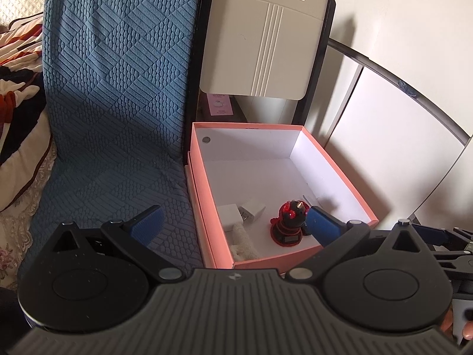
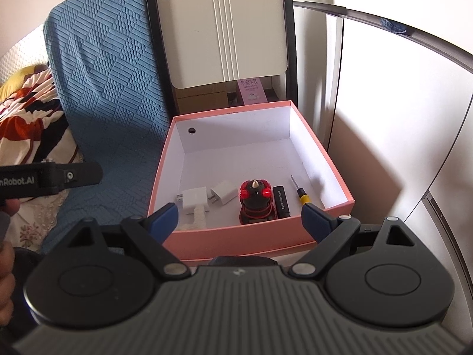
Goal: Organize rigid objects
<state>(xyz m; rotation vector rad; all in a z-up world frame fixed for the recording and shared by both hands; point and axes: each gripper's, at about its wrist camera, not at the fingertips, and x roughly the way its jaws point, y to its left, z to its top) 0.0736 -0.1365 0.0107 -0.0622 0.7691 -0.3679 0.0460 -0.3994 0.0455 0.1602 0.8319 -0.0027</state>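
Note:
A pink box with a white inside holds two white plug chargers, a black and red toy robot, a black power bank, a small yellow-handled screwdriver and a bit of white fluffy cloth. My left gripper is open and empty, straddling the box's near left wall. My right gripper is open and empty just in front of the box's near wall. The left gripper's body shows at the left edge of the right wrist view.
A blue textured cover drapes the seat left of the box. A beige chair back stands behind it, with a pink carton beneath. White panels stand at the right. Patterned bedding lies far left.

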